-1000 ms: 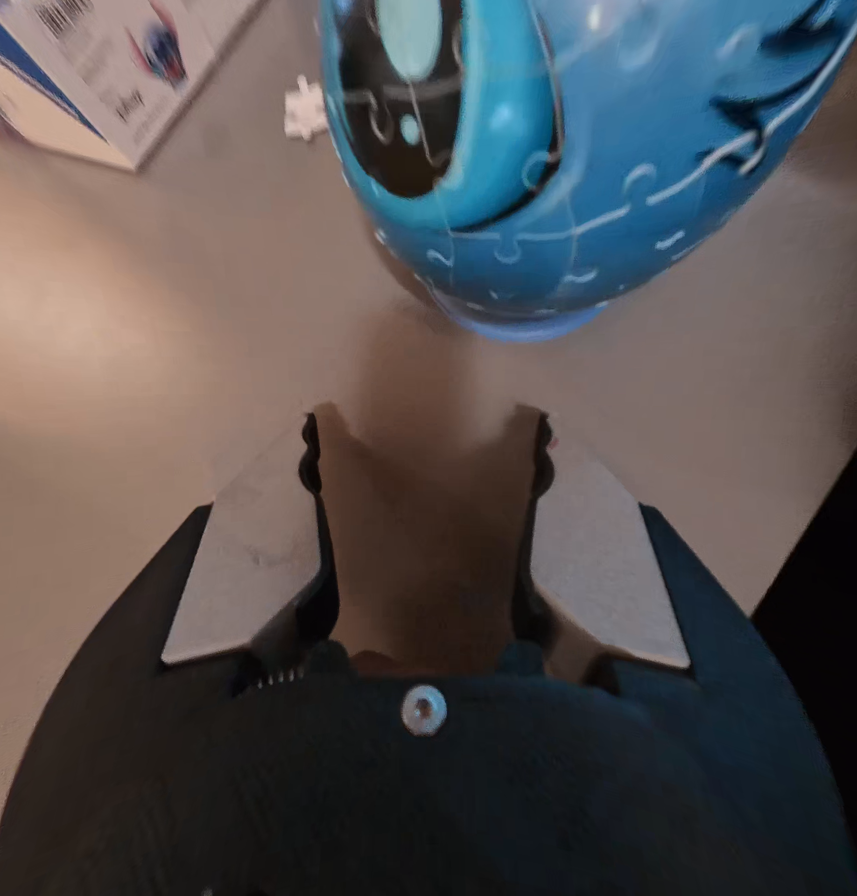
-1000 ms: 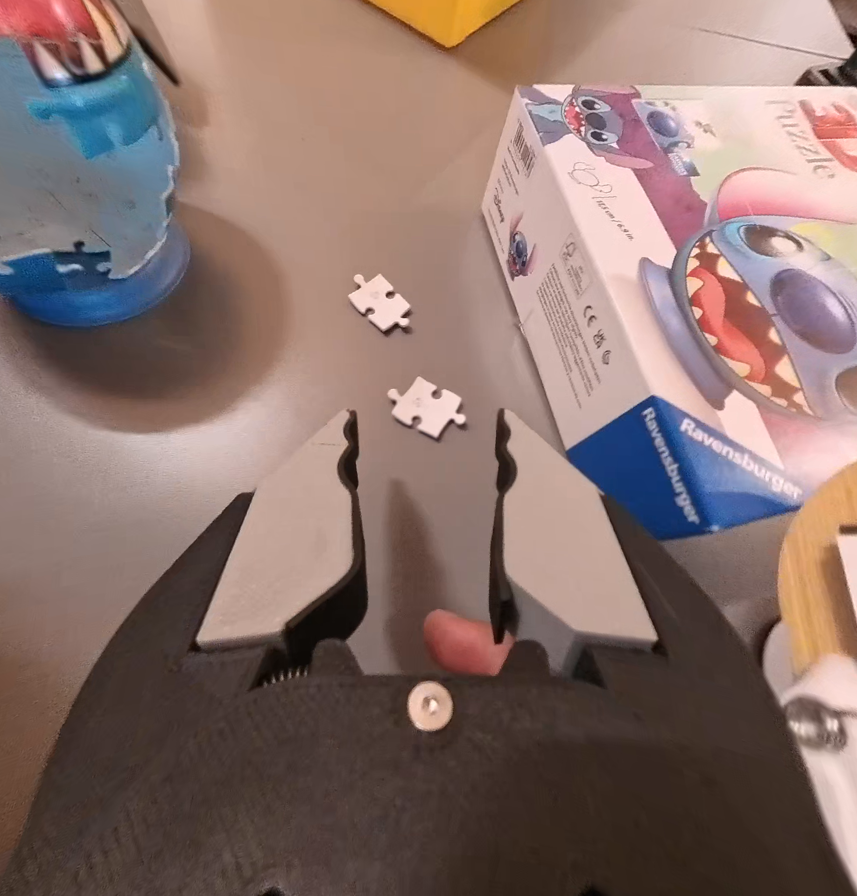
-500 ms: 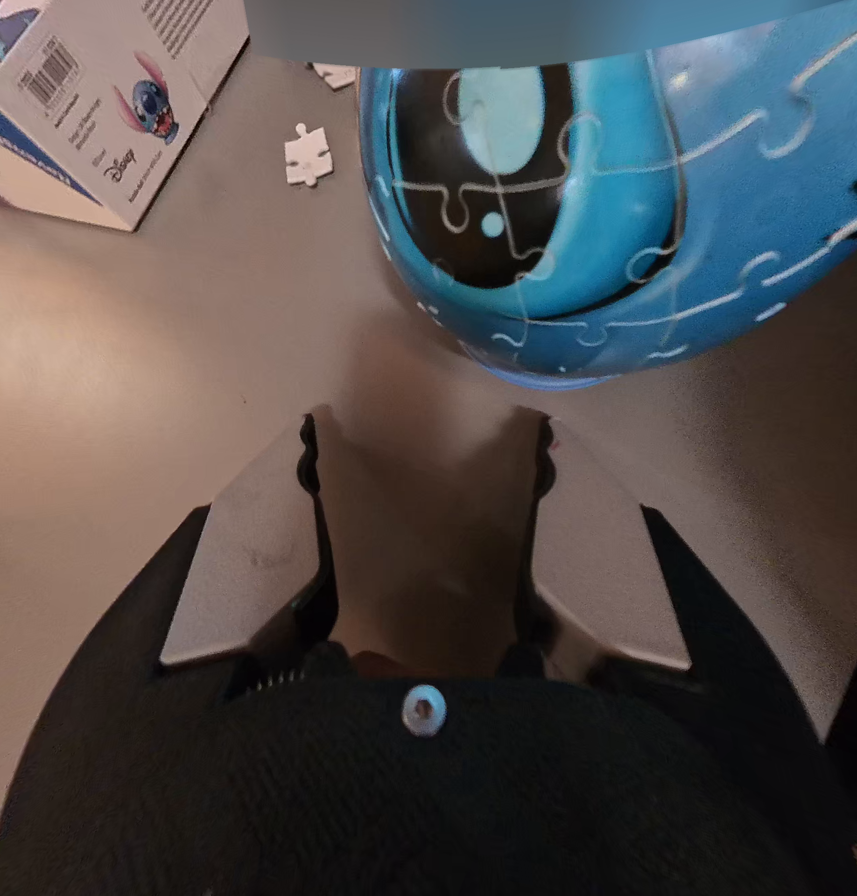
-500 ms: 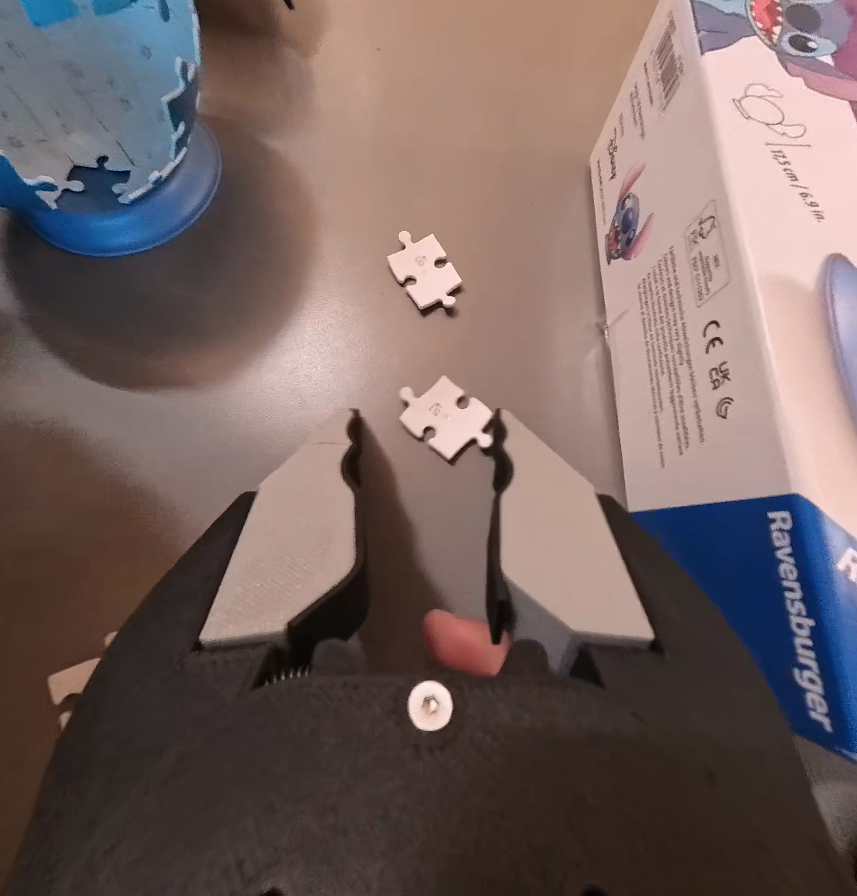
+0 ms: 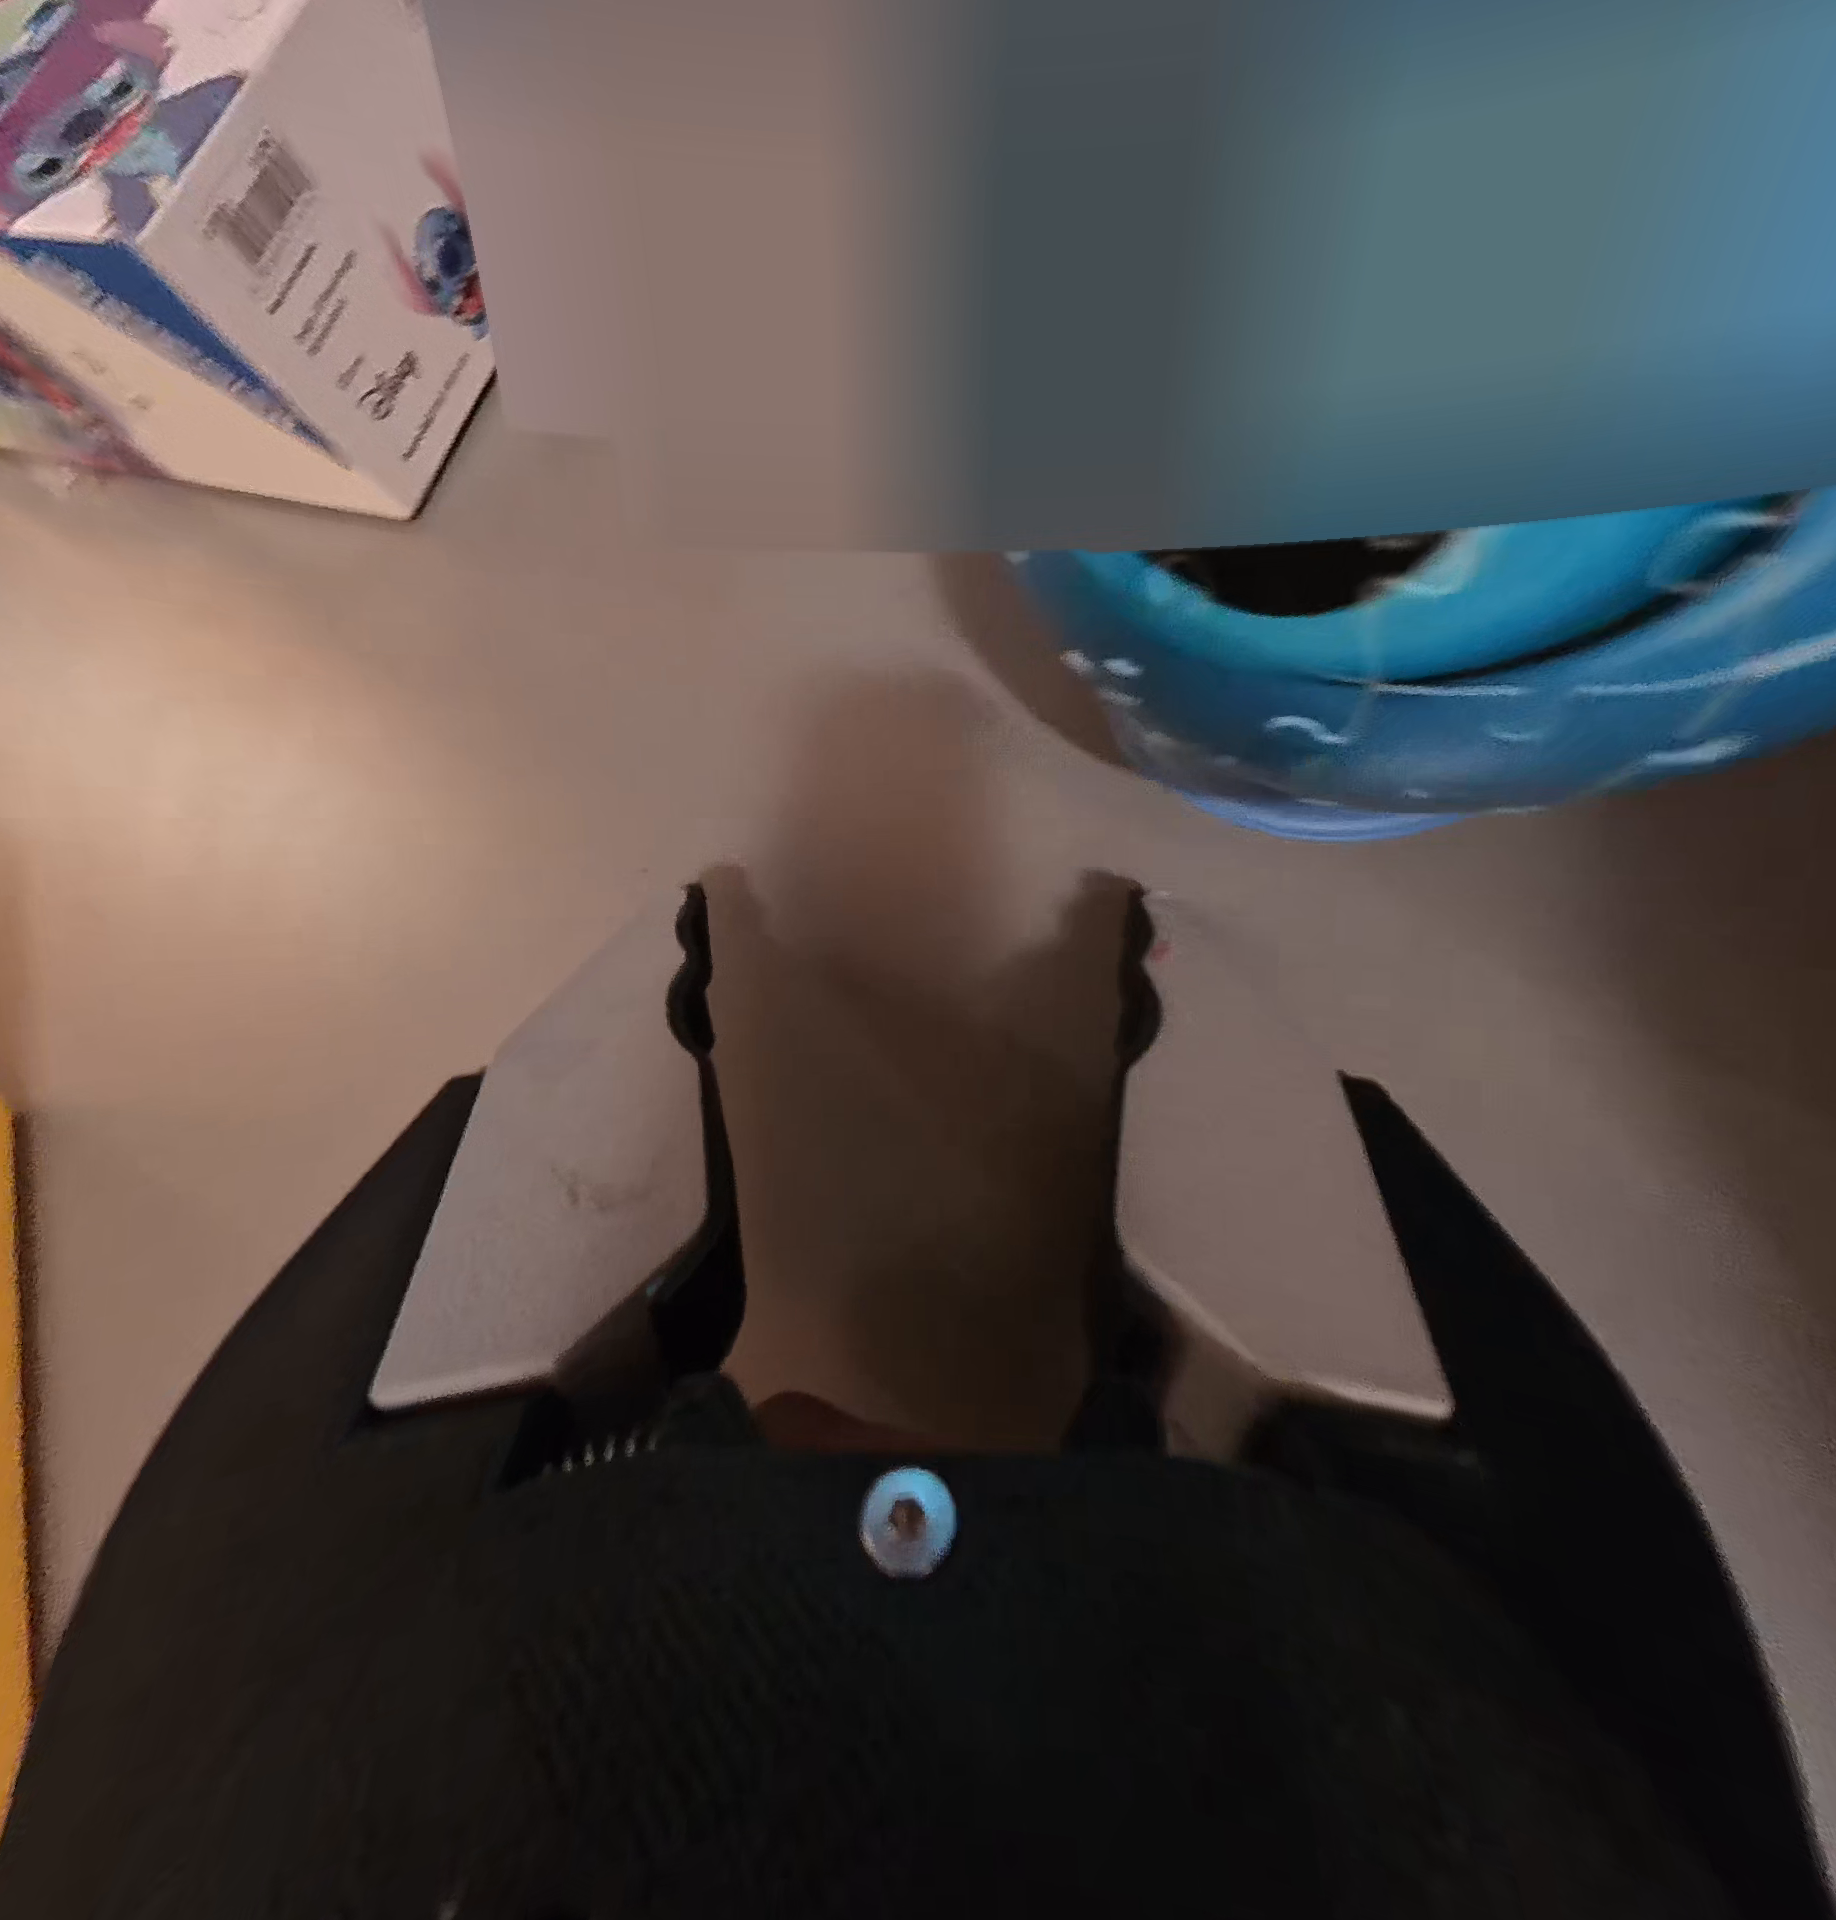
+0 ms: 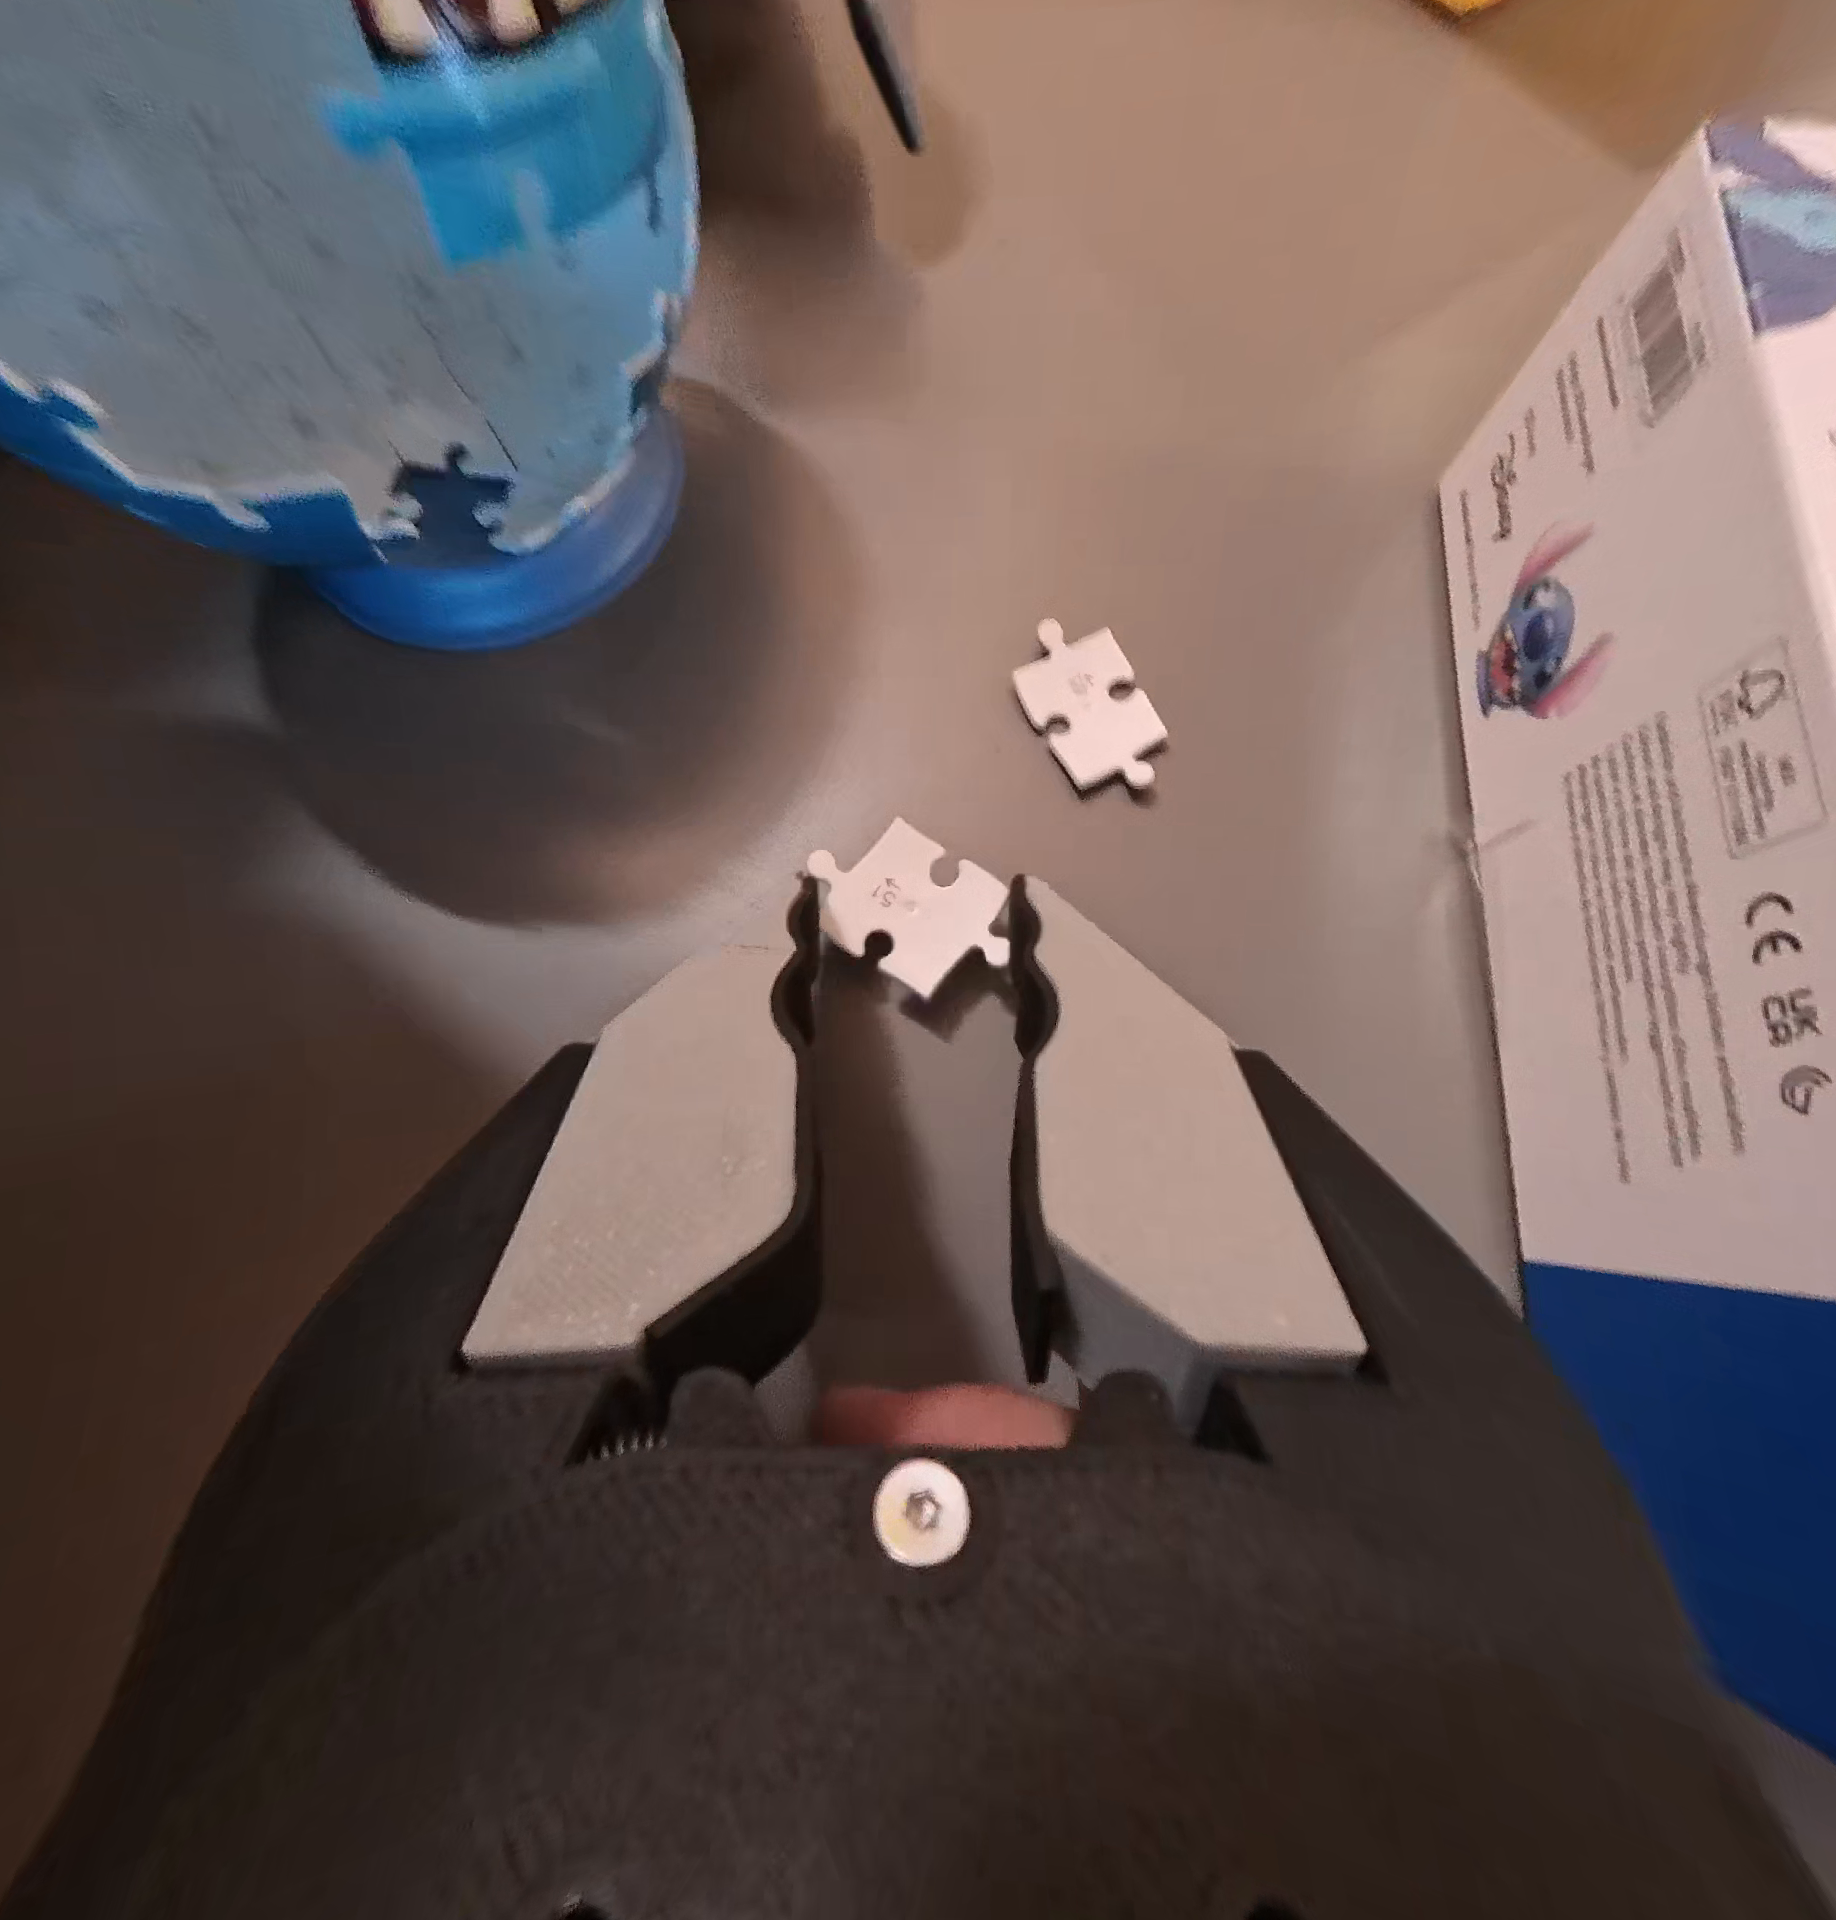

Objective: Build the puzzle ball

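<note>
The right gripper [image 6: 914,914] had narrowed its fingers onto a white puzzle piece [image 6: 909,920], held at opposite edges and tilted off the desk [image 6: 1153,364]. A second loose piece [image 6: 1090,717] lay just beyond, near the puzzle box [image 6: 1672,779]. The puzzle ball [image 6: 301,291] stood on its blue base, with a piece-shaped gap low on the shell. The piece appeared light, thin, rigid and smooth, so it could pivot; an edge grip clear of the tabs seemed advisable. The left gripper [image 5: 914,914] was wide and empty near the ball.

Blue puzzle ball [image 6: 301,312] — unfinished, upright on stand.
</note>
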`<action>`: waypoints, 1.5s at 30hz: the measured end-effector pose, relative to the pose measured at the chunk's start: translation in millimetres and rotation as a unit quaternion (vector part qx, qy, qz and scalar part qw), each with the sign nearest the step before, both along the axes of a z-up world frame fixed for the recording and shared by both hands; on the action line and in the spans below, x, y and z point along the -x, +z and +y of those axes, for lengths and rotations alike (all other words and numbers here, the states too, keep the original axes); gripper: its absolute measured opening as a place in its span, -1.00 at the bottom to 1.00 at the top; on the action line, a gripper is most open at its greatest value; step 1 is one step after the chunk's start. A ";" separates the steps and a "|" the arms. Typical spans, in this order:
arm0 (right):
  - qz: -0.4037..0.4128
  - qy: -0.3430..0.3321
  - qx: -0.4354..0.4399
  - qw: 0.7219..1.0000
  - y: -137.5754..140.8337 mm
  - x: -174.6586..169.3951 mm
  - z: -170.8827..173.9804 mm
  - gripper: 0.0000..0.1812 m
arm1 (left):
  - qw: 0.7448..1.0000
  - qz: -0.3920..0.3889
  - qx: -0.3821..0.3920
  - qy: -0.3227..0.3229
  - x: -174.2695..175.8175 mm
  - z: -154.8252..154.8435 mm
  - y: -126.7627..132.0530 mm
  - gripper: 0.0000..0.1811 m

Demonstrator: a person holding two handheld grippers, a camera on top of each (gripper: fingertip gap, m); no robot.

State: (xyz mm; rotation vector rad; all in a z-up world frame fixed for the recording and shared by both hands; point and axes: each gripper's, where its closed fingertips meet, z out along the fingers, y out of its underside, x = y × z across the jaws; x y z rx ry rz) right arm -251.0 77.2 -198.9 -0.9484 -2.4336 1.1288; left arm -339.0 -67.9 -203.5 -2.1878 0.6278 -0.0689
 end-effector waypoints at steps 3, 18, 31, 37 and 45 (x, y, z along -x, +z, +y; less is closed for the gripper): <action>0.012 -0.011 0.050 0.999 15.5 7.3 -11.4 -0.63 | 0.998 0.006 0.019 0.056 25.8 12.5 5.1 -0.27; 0.105 -0.056 0.122 0.985 60.2 23.0 -14.6 -0.63 | 0.979 -0.149 0.136 0.018 -9.3 112.5 64.1 -0.62; 0.179 -0.108 0.002 0.978 56.7 37.4 -9.3 -0.63 | 0.926 -0.312 0.210 -0.034 -53.4 133.9 62.7 -0.58; 0.190 -0.114 -0.020 0.975 55.6 39.5 -11.2 -0.63 | 0.918 -0.332 0.211 -0.041 -58.9 139.7 58.3 -0.81; 0.177 -0.108 0.018 0.978 60.9 34.3 -4.0 -0.65 | 0.926 -0.316 0.200 -0.051 -53.9 138.3 60.4 -1.00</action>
